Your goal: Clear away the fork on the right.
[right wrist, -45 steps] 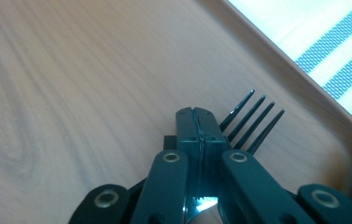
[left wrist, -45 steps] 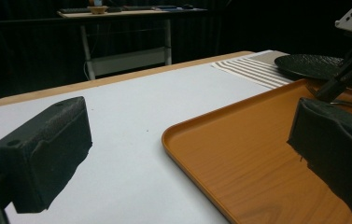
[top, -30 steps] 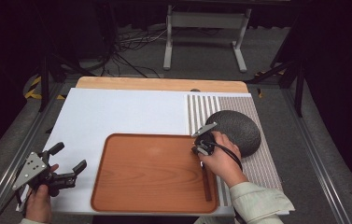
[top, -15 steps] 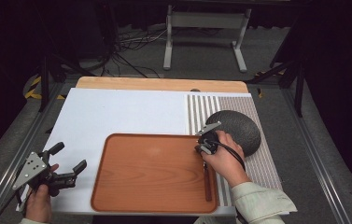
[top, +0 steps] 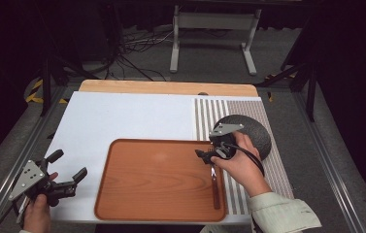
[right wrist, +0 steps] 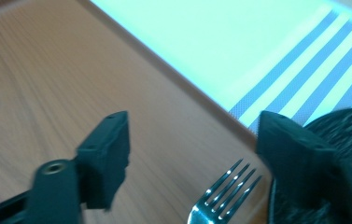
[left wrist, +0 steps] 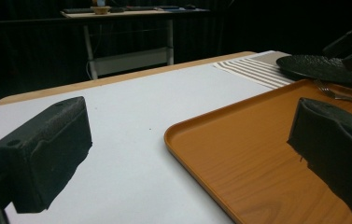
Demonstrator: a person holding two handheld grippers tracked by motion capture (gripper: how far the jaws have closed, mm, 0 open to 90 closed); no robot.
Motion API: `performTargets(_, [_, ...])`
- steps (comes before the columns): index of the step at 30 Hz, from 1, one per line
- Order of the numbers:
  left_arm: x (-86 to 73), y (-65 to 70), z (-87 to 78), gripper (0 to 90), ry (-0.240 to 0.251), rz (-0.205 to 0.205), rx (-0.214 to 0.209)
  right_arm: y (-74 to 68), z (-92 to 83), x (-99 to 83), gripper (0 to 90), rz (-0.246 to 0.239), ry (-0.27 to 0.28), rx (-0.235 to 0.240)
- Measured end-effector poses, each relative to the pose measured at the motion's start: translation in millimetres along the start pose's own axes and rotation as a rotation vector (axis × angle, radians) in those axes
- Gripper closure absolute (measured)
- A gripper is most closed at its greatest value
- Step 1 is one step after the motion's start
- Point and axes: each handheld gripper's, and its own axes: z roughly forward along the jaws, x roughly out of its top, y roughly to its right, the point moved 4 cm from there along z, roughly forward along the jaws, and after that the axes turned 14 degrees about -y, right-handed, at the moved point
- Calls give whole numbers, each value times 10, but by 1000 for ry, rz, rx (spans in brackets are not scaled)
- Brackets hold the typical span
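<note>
Standing at the near edge of the table, I saw the left gripper (top: 66, 182) held low over the white mat (top: 122, 116), its jaws spread wide with nothing between them. From its own camera the two black pads (left wrist: 47, 149) framed bare mat and the near corner of the wooden tray (left wrist: 239, 140).

Further along, the tray (top: 156, 174) lay on the mat, and along its right side rested the fork (top: 215, 187), handle toward the person, tines pointing away. The right gripper (top: 205, 155) hovered just over the tines. Its jaws had just been opening, and they stood apart with the fork (right wrist: 225, 191) lying below and between them, untouched by either pad. So the fork had been let go; it sat flat on the tray wood, close inside the right rim.

I judged the step in hand to be the release after setting the fork on the tray, with the right hand (top: 241, 165) lifting clear.

Just past that hand sat the dark round plate (top: 256, 133) on the striped placemat (top: 209, 114), right beside the tray's far right corner. Beyond it ran the bare wooden table edge (top: 166, 87).

The next move, to my eye, called for drawing the right gripper straight up and back without catching the tines, then going for the plate. That would need a pinch on its thin rim, and care to keep it level.
</note>
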Motion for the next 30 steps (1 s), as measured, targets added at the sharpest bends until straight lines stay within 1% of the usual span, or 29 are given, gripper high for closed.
performTargets(1, [0, 4, 1, 3, 0, 2, 1, -2, -45, 5, 208, -16, 19, -3])
performTargets(3, [3, 8, 3, 3, 0, 5, 1, -5, -131, 3, 184, -40, 56, 0])
performTargets(7, [3, 6, 15, 3, -4, 3, -3, 0, -262, -29, 164, -61, 97, 2])
performTargets(10, [6, 10, 23, 3, -5, 7, 0, 20, -357, -75, 151, -65, 123, 1])
performTargets(15, [8, 17, 35, 3, -6, 6, -6, 52, -494, -166, 137, -58, 157, -5])
performTargets(17, [9, 16, 36, 3, -6, 6, -6, 65, -540, -193, 125, -64, 174, -10])
performTargets(21, [11, 18, 37, 3, -5, 6, -6, 84, -637, -281, 106, -49, 209, -9])
performTargets(23, [12, 19, 40, 3, -3, 5, -6, 98, -678, -332, 100, -48, 234, -11])
performTargets(27, [16, 19, 39, 3, -3, 7, -4, 138, -757, -481, 85, -24, 291, -23])
performTargets(30, [15, 23, 48, 3, -5, 8, -8, 176, -805, -613, 76, -13, 347, -26])
